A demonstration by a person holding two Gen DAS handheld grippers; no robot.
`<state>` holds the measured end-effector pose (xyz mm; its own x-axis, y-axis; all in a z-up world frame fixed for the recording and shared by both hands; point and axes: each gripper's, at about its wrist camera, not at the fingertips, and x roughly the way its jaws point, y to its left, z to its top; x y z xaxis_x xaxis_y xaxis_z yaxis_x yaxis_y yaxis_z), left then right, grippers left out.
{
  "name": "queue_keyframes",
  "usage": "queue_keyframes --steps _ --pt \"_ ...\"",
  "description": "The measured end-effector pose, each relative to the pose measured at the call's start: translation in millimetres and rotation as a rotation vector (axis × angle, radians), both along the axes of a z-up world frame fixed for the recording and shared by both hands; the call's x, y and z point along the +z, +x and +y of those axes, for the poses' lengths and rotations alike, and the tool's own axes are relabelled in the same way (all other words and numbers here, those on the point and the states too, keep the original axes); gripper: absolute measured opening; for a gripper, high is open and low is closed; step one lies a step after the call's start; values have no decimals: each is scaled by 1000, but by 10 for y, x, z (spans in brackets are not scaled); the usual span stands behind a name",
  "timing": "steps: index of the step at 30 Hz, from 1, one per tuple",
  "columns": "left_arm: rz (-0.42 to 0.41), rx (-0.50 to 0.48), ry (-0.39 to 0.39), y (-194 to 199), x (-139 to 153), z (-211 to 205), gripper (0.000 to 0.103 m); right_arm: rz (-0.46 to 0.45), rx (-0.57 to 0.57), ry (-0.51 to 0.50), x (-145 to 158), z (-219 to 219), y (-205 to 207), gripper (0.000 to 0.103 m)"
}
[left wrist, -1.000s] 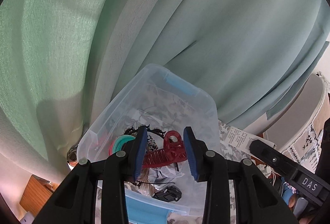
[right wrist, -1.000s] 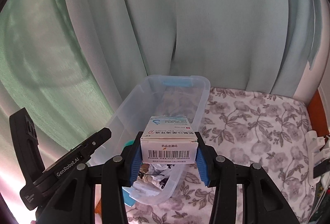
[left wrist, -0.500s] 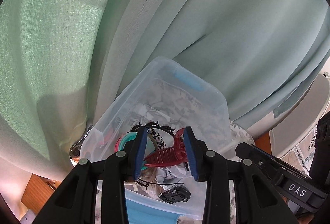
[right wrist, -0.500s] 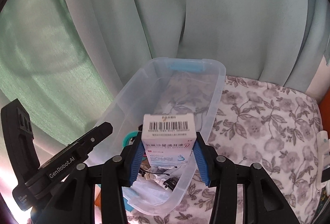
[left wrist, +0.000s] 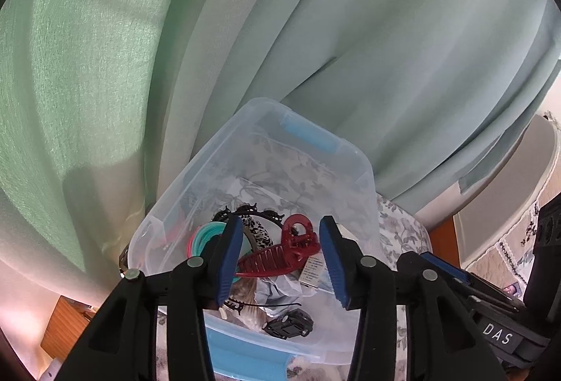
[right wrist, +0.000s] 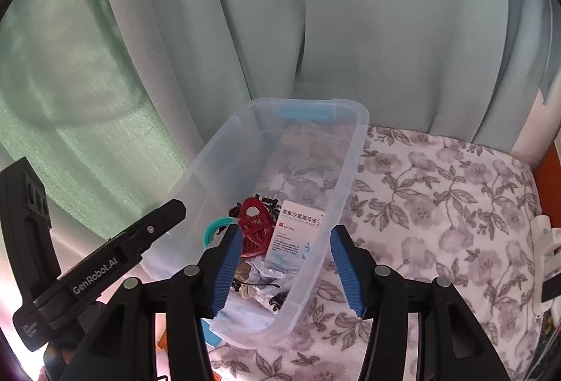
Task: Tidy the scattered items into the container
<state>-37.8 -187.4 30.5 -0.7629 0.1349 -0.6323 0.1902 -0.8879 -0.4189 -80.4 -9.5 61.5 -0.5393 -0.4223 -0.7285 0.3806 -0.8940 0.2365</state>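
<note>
A clear plastic bin [right wrist: 345, 170] with blue handles stands on the floral cloth; it also shows in the left wrist view [left wrist: 364, 177]. In it lie a red hair claw [left wrist: 280, 256], a white medicine box [right wrist: 298, 233], teal rings [left wrist: 205, 235], a black headband, a toy car [left wrist: 289, 326] and crumpled wrappers. My left gripper [left wrist: 280, 258] is open above the bin, with the claw lying loose between and below its blue pads. My right gripper [right wrist: 285, 270] is open and empty over the bin's near right wall. The claw [right wrist: 254, 226] lies left of the box.
Pale green curtains hang right behind the bin. The floral cloth [right wrist: 438, 212] spreads to the right of it. White items [right wrist: 547, 251] lie at the cloth's right edge. The left gripper's body [right wrist: 105, 258] sits at the bin's left side.
Both grippers have opened. The red hair claw left the left gripper and the medicine box tipped forward out of the right gripper; both now lie in the bin.
</note>
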Motion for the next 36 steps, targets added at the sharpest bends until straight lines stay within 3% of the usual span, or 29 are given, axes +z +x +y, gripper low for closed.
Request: queue_keyframes --steps 8,15,18,28,36 --pt "8 -46 -34 85 132 242 62 -12 -48 6 49 211 123 57" --pt "5 -79 -71 179 236 485 67 -3 -89 4 109 453 256 57" --pt "-3 -75 -97 212 274 588 72 -2 -103 2 122 559 313 66" --pt "-26 -103 -219 363 351 937 84 -4 -170 -25 148 968 489 71" --pt "-25 -124 -257 468 385 1104 93 -3 -220 -36 152 1227 618 72"
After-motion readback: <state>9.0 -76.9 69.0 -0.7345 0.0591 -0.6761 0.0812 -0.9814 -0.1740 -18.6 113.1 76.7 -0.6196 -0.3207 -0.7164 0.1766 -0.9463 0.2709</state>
